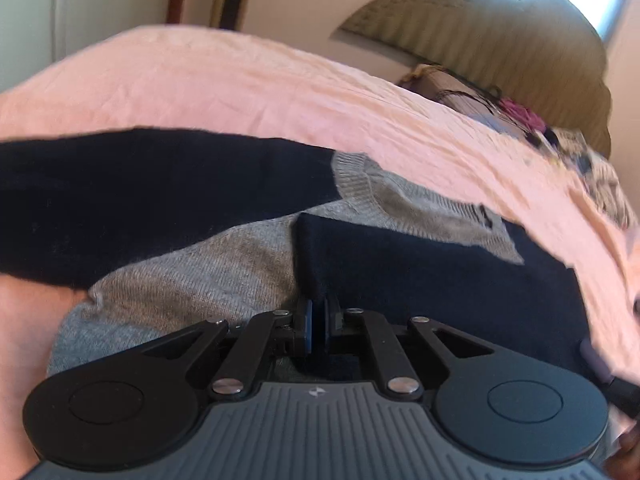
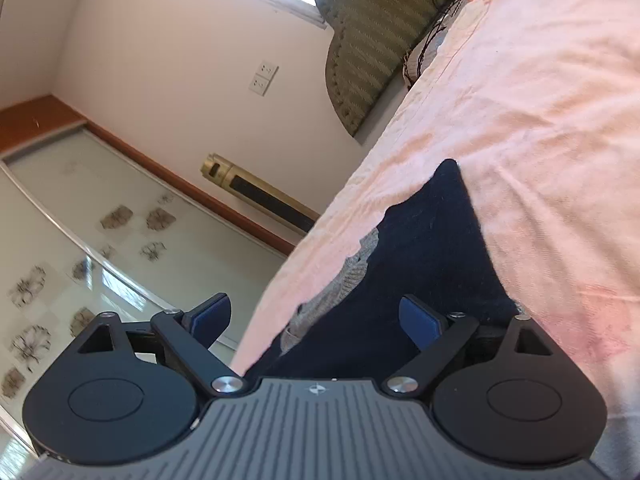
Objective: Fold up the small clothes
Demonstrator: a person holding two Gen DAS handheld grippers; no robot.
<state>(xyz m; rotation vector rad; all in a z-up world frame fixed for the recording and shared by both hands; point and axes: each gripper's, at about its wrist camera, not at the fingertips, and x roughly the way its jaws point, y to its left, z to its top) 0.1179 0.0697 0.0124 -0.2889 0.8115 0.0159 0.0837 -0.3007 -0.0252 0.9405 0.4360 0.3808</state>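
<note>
A grey and navy knitted sweater (image 1: 224, 264) lies on the pink bedsheet (image 1: 224, 80). One navy sleeve (image 1: 132, 200) stretches to the left. My left gripper (image 1: 318, 326) is shut on a folded navy edge of the sweater (image 1: 316, 264), low over the grey body. In the right wrist view the sweater's navy part (image 2: 424, 248) runs away between the fingers, with a grey ribbed edge (image 2: 352, 272) on its left. My right gripper (image 2: 316, 320) is open just above it, holding nothing.
The bed's edge (image 2: 320, 264) drops to a glossy floor (image 2: 80, 240) on the left. A padded olive headboard (image 1: 500, 48) and a pile of small items (image 1: 532, 124) are at the far end. A gold and black tower unit (image 2: 256, 192) stands by the wall.
</note>
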